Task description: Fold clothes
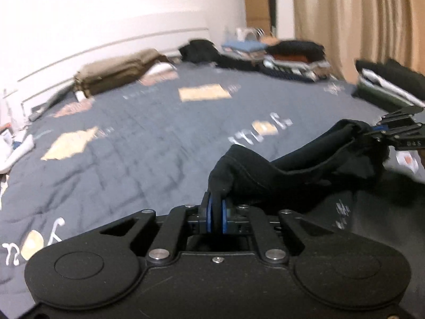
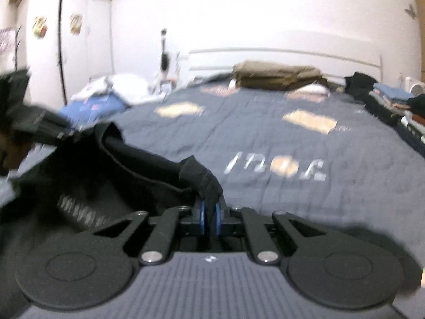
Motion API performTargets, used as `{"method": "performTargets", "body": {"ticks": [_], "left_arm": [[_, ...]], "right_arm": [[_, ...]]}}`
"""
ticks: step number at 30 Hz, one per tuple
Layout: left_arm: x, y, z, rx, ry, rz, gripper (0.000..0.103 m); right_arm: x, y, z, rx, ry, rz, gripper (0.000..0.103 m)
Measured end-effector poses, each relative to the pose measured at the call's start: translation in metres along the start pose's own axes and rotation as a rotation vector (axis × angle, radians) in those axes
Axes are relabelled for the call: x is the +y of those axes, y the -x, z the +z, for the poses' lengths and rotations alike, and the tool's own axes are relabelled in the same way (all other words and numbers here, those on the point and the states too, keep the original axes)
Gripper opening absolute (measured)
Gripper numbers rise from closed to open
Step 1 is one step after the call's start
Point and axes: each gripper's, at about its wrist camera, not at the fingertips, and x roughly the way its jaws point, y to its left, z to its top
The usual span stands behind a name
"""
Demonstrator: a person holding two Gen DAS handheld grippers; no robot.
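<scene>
A black garment (image 1: 305,167) is stretched between both grippers above a grey-blue quilt (image 1: 148,133). My left gripper (image 1: 218,214) is shut on one bunched corner of it, the cloth pinched between the blue pads. In the same view the right gripper (image 1: 382,134) grips the garment's far end at the right edge. In the right wrist view my right gripper (image 2: 209,212) is shut on a corner of the black garment (image 2: 138,170), which runs off to the left towards the left gripper (image 2: 39,126). Its lower part drapes down, with pale print showing.
The quilt (image 2: 292,146) covers a bed with a white headboard (image 2: 287,55). An olive folded cover (image 1: 117,73) lies by the headboard. Stacks of folded clothes (image 1: 292,55) line the far right side. Beige curtains (image 1: 358,18) hang behind. White and blue laundry (image 2: 106,95) sits at the left.
</scene>
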Motion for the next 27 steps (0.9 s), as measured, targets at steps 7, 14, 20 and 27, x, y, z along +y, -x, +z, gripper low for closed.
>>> {"method": "performTargets", "body": {"ticks": [7,14,20,27], "left_arm": [[0.03,-0.035,0.03,-0.029,0.104,0.093,0.005],[0.048,-0.076,0.045,-0.017,0.149,0.175,0.004],[0.061,-0.106,0.05,0.021,0.235,0.27,0.003],[0.065,-0.075,0.033,0.021,0.354,0.226,0.036]], "right_arm": [[-0.044,-0.077,0.064,-0.012,-0.091,-0.038,0.007],[-0.05,-0.146,0.079,-0.002,-0.09,-0.137,0.006],[-0.059,-0.179,0.083,0.019,-0.15,-0.166,0.006],[-0.09,-0.166,0.065,0.121,-0.326,-0.076,0.027]]}}
